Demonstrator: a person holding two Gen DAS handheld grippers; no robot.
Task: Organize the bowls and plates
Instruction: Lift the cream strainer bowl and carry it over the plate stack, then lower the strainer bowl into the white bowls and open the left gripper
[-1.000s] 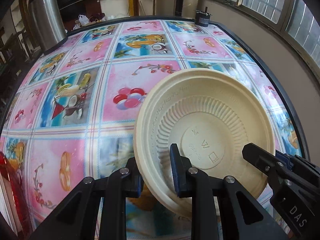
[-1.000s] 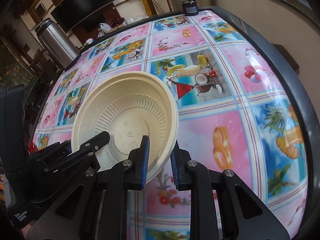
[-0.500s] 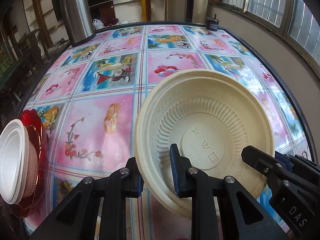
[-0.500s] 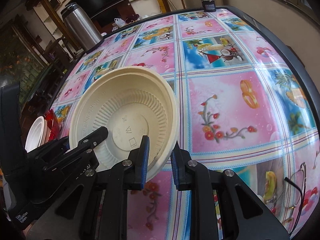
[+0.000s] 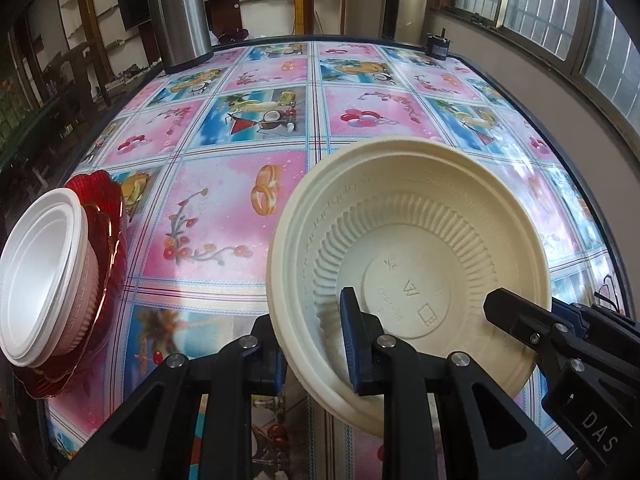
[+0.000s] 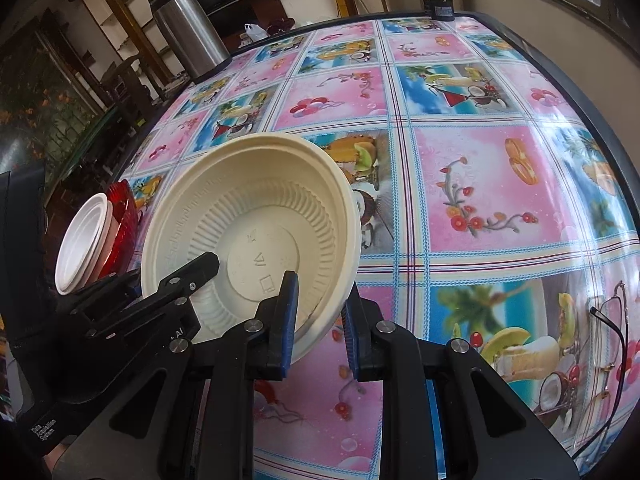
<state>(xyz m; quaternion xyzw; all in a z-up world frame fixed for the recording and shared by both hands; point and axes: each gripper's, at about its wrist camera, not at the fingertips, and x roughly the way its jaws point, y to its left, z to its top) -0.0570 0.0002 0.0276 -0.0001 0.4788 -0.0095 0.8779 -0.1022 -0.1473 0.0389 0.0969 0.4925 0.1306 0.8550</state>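
Note:
A cream ribbed plastic bowl [image 5: 412, 248] is held up above the table by both grippers. My left gripper [image 5: 312, 344] is shut on its left rim, and my right gripper [image 6: 320, 320] is shut on its right rim; the bowl [image 6: 256, 232] tilts toward the cameras. The right gripper's fingers [image 5: 520, 316] show at the bowl's right side in the left wrist view. At the table's left edge a white bowl [image 5: 36, 280] stands nested in a pinkish bowl on a red glass plate [image 5: 108, 216]; the stack also shows in the right wrist view [image 6: 80, 240].
The table [image 5: 224, 208] has a glossy pink and blue picture cloth. A steel thermos [image 5: 178, 12] stands at the far left corner, a small black object [image 5: 438, 46] at the far right corner. Eyeglasses [image 6: 612, 336] lie near the right edge.
Both grippers have carried the bowl back and to the left across the table. The red plate with the white bowl has come into view on the left, and the eyeglasses on the right.

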